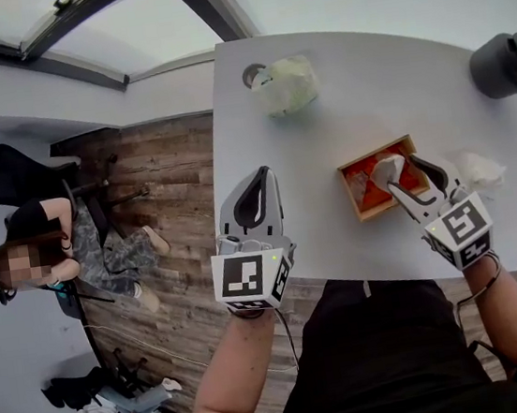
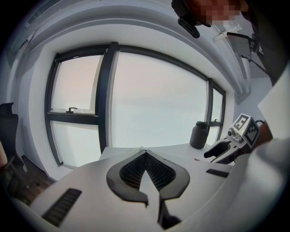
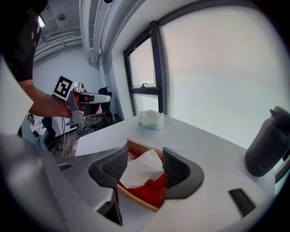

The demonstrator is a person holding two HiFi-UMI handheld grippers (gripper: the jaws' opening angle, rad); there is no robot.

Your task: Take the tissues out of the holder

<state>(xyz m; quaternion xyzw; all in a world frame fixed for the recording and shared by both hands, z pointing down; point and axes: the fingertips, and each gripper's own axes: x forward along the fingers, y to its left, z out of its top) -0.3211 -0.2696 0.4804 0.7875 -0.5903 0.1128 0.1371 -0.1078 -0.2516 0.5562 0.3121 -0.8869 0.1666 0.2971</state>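
Note:
A wooden tissue holder point(image 1: 372, 153) with a red lining stands near the table's front right. A white tissue point(image 1: 385, 171) sticks up out of it. My right gripper point(image 1: 403, 170) reaches down over the holder. In the right gripper view the jaws point(image 3: 144, 165) stand open, with the tissue point(image 3: 141, 168) between the two pads and the holder point(image 3: 138, 146) below. My left gripper point(image 1: 259, 177) hovers at the table's left front edge, shut and empty; its tips meet in the left gripper view point(image 2: 145, 154).
A crumpled white tissue point(image 1: 480, 170) lies right of the holder. A pale green packet point(image 1: 285, 84) sits at the table's far side, a dark bottle point(image 1: 507, 64) at the far right corner. People point(image 1: 47, 252) and a chair are on the wooden floor to the left.

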